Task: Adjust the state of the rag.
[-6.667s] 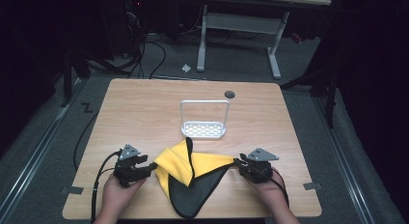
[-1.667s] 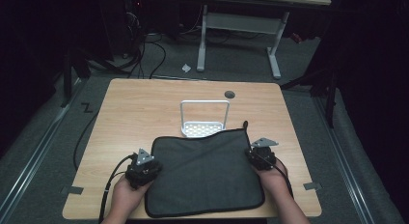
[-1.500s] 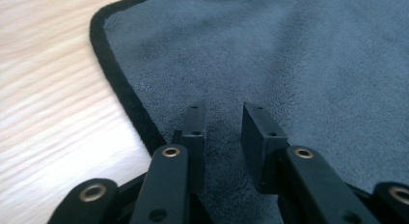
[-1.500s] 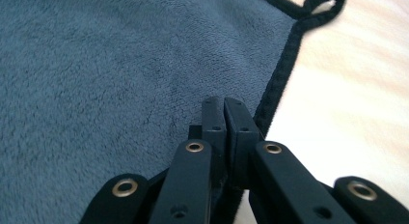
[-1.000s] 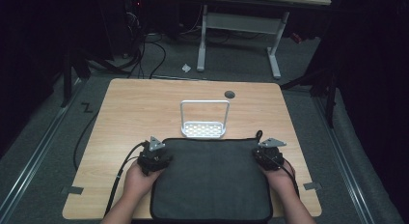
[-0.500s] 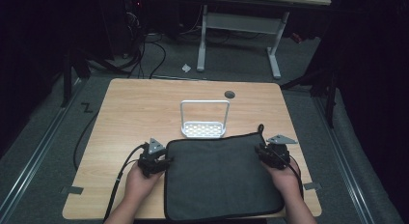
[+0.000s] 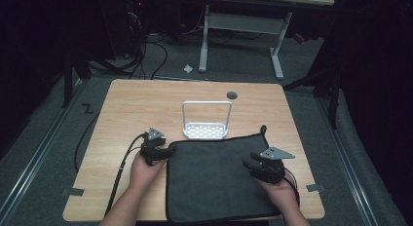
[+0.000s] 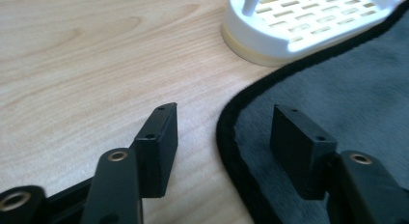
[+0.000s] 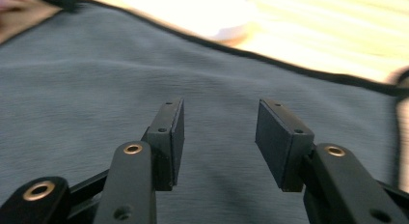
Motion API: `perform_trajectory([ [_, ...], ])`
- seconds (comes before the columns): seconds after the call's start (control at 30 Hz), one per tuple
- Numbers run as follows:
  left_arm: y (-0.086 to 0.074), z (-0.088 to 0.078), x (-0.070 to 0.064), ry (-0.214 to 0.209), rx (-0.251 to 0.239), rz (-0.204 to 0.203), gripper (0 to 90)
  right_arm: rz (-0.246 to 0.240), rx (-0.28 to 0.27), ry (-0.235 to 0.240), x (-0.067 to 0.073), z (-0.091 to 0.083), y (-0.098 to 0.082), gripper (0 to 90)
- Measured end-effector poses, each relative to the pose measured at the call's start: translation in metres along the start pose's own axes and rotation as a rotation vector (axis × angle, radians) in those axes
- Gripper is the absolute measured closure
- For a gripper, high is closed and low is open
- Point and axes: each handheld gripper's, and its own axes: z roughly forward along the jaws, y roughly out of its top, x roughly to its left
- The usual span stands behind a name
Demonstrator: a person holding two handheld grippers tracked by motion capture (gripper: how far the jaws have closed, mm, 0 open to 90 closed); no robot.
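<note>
left gripper (image 8: 222, 132) agape, right gripper (image 9: 219, 137) agape

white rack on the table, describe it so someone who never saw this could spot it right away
Start at the wooden table, then find the dark grey cloth spread over its near half. Just past the cloth's far edge stands the white rack, touching that black-trimmed edge. It is the one pale thing there: a slotted base with a thin hoop handle arching above it.

- The left gripper (image 8: 224, 137) has its jaws apart, astride the black-bound edge of a grey cloth (image 8: 337, 93).
- One jaw over the wooden tabletop (image 8: 87, 64), the other over cloth.
- A white slotted rack (image 8: 299, 26) sits beyond, touching the cloth's edge.
</note>
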Motion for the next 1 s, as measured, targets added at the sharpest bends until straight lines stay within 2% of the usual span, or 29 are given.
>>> perform_trajectory([
  [0.03,0.001,0.001,-0.001,-0.011,0.003,-0.002,43.4,-0.011,0.003,0.015,0.003,0.001,0.000,50.2],
  [0.07,0.001,0.002,-0.003,-0.005,0.002,0.013,43.5,-0.032,-0.001,0.025,0.007,0.002,0.000,49.7],
  [0.13,0.001,0.004,-0.008,0.024,0.004,0.059,46.3,-0.084,0.009,0.033,0.016,0.005,0.002,45.0],
  [0.27,0.001,0.005,-0.011,0.024,0.005,0.078,53.2,-0.142,0.013,0.051,0.034,0.011,0.007,38.6],
  [0.43,0.001,0.005,-0.016,0.012,0.006,0.115,67.6,-0.171,0.012,0.113,0.056,0.018,0.010,37.1],
  [0.5,0.001,0.005,-0.017,-0.014,0.007,0.106,77.0,-0.190,0.004,0.125,0.068,0.020,0.012,37.2],
  [0.6,0.001,0.005,-0.012,-0.052,0.009,0.074,82.1,-0.221,0.001,0.153,0.091,0.026,0.015,37.2],
  [0.7,0.001,0.004,-0.004,-0.092,0.004,0.004,82.3,-0.262,0.000,0.186,0.114,0.034,0.016,37.3],
  [0.87,0.000,0.002,0.000,-0.112,-0.017,-0.025,82.1,-0.305,0.027,0.230,0.148,0.050,0.017,38.1],
  [1.0,-0.001,0.000,0.002,-0.127,-0.042,-0.047,82.0,-0.323,0.052,0.255,0.167,0.063,0.017,38.1],
])
